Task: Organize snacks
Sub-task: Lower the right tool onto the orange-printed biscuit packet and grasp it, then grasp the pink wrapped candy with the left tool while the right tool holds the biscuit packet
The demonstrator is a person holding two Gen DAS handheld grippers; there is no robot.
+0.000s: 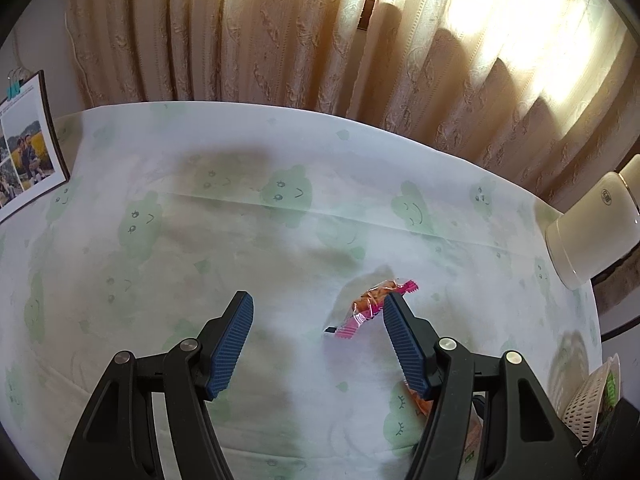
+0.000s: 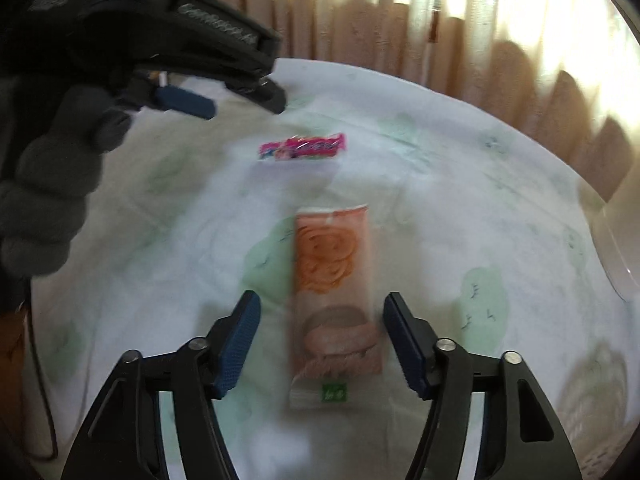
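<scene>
- Tabletop (image 1: pixel 168 240) under a white cloth printed with green smiling clouds; its far edge runs along a pleated beige curtain (image 1: pixel 280 40), sunlit at the right.
- Far-left corner: a photo print (image 1: pixel 28 152) leans at the edge. Right edge: a white cylindrical container (image 1: pixel 592 232); nearer along the same edge, a white perforated basket (image 1: pixel 588 404), only partly in view.
- The middle and left of the cloth are bare, giving wide room for movement.
- Small pink-ended snack packet (image 1: pixel 370 306) lies in the middle of the tabletop, toward the right edge, orange contents showing through the wrapper.
- Left gripper (image 1: pixel 318 304) is tilted down over the cloth, jaws apart, nothing clamped. The pink packet sits just beyond the right finger's tip; contact cannot be told.
- Long orange-and-cream wafer packet (image 2: pixel 336 292) lies flat, nearer than the pink packet and well apart from it, lengthwise along the right gripper's line.
- Right gripper (image 2: pixel 322 304) is angled down, jaws released, one finger on each side of the wafer packet, pads clear of it; the view is blurred.
- A grey-gloved hand (image 2: pixel 52 196) grips the left gripper's handle, upper left in the right wrist view.
</scene>
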